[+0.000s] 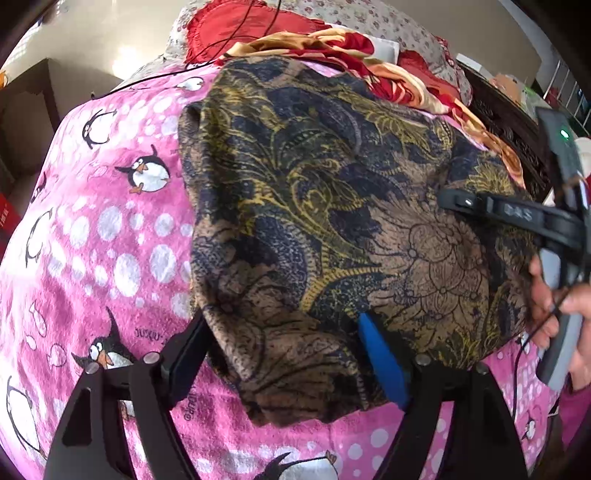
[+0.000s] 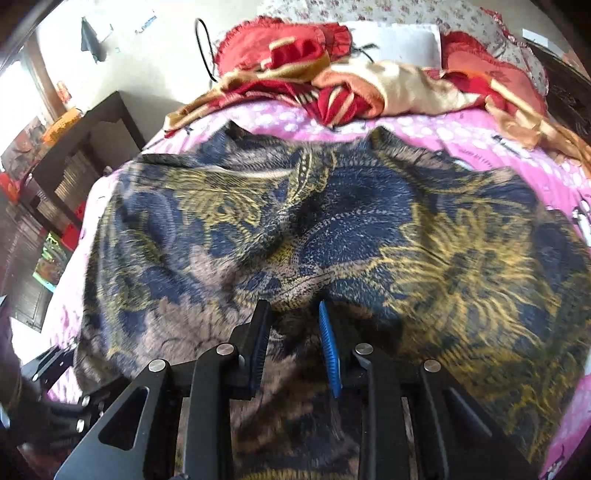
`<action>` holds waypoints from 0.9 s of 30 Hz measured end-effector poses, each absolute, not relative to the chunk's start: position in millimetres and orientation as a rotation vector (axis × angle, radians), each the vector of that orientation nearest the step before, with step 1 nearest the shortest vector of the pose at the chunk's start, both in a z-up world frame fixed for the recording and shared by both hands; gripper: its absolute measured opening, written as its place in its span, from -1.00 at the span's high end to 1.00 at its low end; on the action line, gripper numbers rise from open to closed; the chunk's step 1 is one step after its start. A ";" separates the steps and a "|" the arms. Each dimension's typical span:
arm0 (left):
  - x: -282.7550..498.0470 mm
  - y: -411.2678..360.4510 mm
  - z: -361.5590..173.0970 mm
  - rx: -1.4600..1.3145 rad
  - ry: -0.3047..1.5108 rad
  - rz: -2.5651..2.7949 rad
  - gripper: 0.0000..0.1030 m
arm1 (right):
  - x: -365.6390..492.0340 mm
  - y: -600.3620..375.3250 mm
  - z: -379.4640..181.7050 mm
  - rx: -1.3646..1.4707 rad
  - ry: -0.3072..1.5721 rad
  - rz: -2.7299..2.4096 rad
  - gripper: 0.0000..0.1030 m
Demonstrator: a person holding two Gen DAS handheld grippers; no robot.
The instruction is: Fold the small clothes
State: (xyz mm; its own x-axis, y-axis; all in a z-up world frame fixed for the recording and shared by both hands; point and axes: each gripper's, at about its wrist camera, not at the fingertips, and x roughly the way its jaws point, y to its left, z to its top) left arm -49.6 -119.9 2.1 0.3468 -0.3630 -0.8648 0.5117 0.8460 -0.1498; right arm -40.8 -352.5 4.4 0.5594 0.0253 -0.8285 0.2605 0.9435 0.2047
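A brown, navy and gold patterned garment [image 1: 332, 206] lies on the pink penguin blanket [image 1: 92, 240]. My left gripper [image 1: 284, 332] is open, its fingers spread wide over the garment's near edge, with cloth draped between them. In the right wrist view the same garment [image 2: 369, 229] fills the middle. My right gripper [image 2: 293, 314] has its jaws partly open with a fold of the cloth between them. The right gripper also shows in the left wrist view [image 1: 454, 201] at the garment's right side, held by a hand [image 1: 554, 306].
A crumpled red and gold blanket [image 2: 332, 85] and red pillows [image 1: 236, 26] lie at the bed's far end. A dark wooden cabinet [image 2: 81, 155] stands left of the bed. A dark headboard [image 1: 506, 125] is at the right.
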 end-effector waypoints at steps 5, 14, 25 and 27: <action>-49.6 -120.5 -0.9 0.148 1.067 -0.581 -0.71 | -35.1 -354.7 -1.2 0.333 0.920 -0.147 0.40; -54.2 -122.9 -0.7 0.151 1.037 -0.572 -0.77 | -43.8 -333.3 -7.6 0.256 0.843 -0.094 -0.27; -50.1 -111.5 21.4 0.085 0.977 -0.525 -0.76 | -80.3 -337.6 15.0 0.197 0.871 -0.175 -0.38; -45.3 -111.1 13.8 0.056 0.990 -0.517 -0.76 | -83.3 -345.3 7.3 0.220 0.896 -0.188 -0.38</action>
State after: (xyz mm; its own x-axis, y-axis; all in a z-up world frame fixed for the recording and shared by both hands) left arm -45.3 -111.1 13.8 0.4386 -0.3913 -0.8090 0.4409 0.8781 -0.1857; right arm -83.3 -345.3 7.3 0.6108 -0.0700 -0.7887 0.2530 0.9611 0.1107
